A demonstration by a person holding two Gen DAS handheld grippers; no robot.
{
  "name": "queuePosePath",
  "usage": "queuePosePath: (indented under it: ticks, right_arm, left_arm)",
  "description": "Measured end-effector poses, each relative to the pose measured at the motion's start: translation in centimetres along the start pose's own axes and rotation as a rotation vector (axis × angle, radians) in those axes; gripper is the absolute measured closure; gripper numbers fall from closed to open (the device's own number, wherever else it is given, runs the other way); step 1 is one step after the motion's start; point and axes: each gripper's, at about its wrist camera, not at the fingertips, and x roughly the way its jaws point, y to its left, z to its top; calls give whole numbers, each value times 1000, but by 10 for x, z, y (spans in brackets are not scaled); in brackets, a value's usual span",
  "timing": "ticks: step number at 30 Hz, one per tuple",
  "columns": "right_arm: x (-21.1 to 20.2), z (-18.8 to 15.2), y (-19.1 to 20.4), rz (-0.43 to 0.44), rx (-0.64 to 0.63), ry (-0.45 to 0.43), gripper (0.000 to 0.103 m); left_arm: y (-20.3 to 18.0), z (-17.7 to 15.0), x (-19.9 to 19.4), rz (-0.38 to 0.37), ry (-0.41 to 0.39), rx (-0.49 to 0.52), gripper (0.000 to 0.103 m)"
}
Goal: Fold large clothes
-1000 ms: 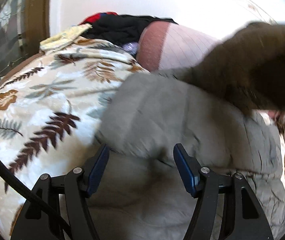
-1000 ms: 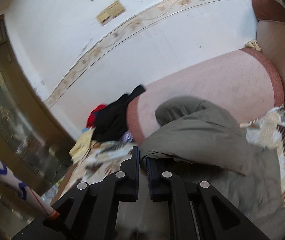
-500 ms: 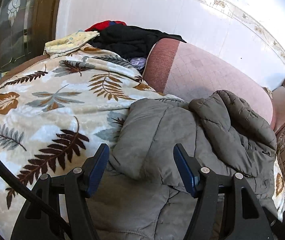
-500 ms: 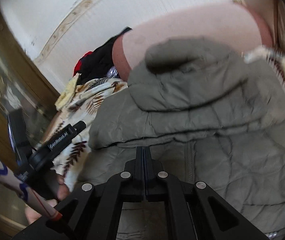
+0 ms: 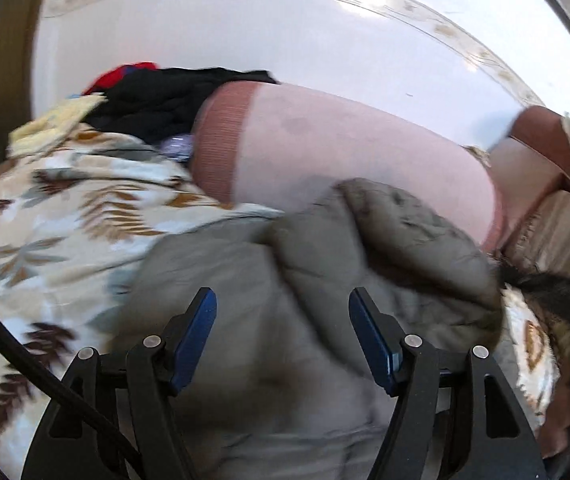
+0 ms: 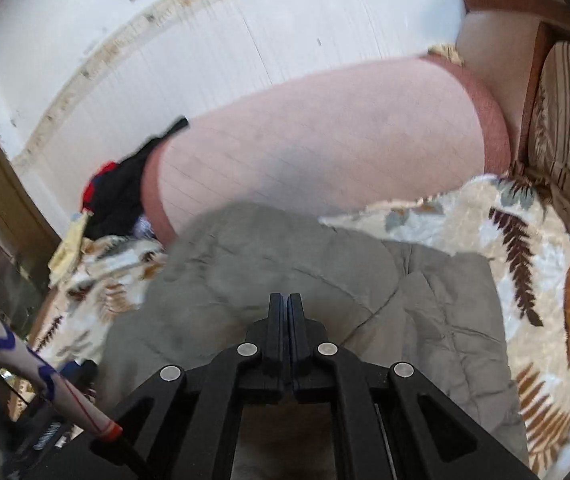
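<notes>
The grey padded jacket (image 6: 285,276) lies partly folded on the leaf-print blanket (image 6: 533,248), a flap doubled over toward 1 o'clock, further folds judged outstanding; left gripper (image 5: 283,332) stands wide and empty, right gripper (image 6: 285,312) fully closed, gripping nothing visible.

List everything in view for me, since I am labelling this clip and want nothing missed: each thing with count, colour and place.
puffer jacket: one, grey-green, partly folded on the blanket, below both grippers
blanket: one, cream with brown and grey leaf print, spread under the jacket
backrest cushion: one, pink with darker pink edges, behind the jacket against the wall
clothes pile: black and red garments, count unclear, at the cushion's left end
yellow cloth: one, pale yellow, beside the clothes pile
striped cushion: one, beige and brown, far right
wall: white with patterned border
left gripper: black, blue pads, jaws open over the jacket, gripping nothing
right gripper: black, jaws shut, empty
</notes>
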Motion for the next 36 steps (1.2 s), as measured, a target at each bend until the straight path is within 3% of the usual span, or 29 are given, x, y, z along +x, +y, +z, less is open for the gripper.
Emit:
queuePosePath:
  ticks: [3,7,10,14,18,20,21,24,25,28,32,36]
  right_arm:
    - [23,-19,-10,7,8,79,100]
    - [53,-57,-16,-20,-41,182,100]
    - [69,-71,-32,14,8,203,101]
    - [71,-67,-36,24,18,231,101]
    - [56,-55,-30,30,14,249,100]
    - [37,-43,-20,43,2,199,98]
    - [27,-36,-12,58,-18,161,92]
    - [16,-19,13,81,-89,94,62]
    - [18,-14,23,96,-109,90,60]
    - [42,-9,43,98,-147,134,60]
    - [103,-23,41,-19,-185,294,70]
    - [113,-32,31,-30,-207,318,70]
  left_arm:
    - [-16,-6,25,-33,39,34,34]
    - [-17,-31,78,92,206,112,32]
    - [-24,-36,78,130,202,174,31]
    - [-20,-38,78,121,202,159,31]
    - [-19,-37,76,125,196,154,31]
    - [-18,-36,77,124,195,152,31]
    - [-18,-35,78,124,194,151,31]
    - [-18,-36,77,125,191,153,31]
    - [-18,-36,77,124,190,152,31]
    - [-17,-37,77,122,189,151,31]
    - [-18,-37,78,126,187,158,32]
    - [-21,-39,78,135,180,172,31]
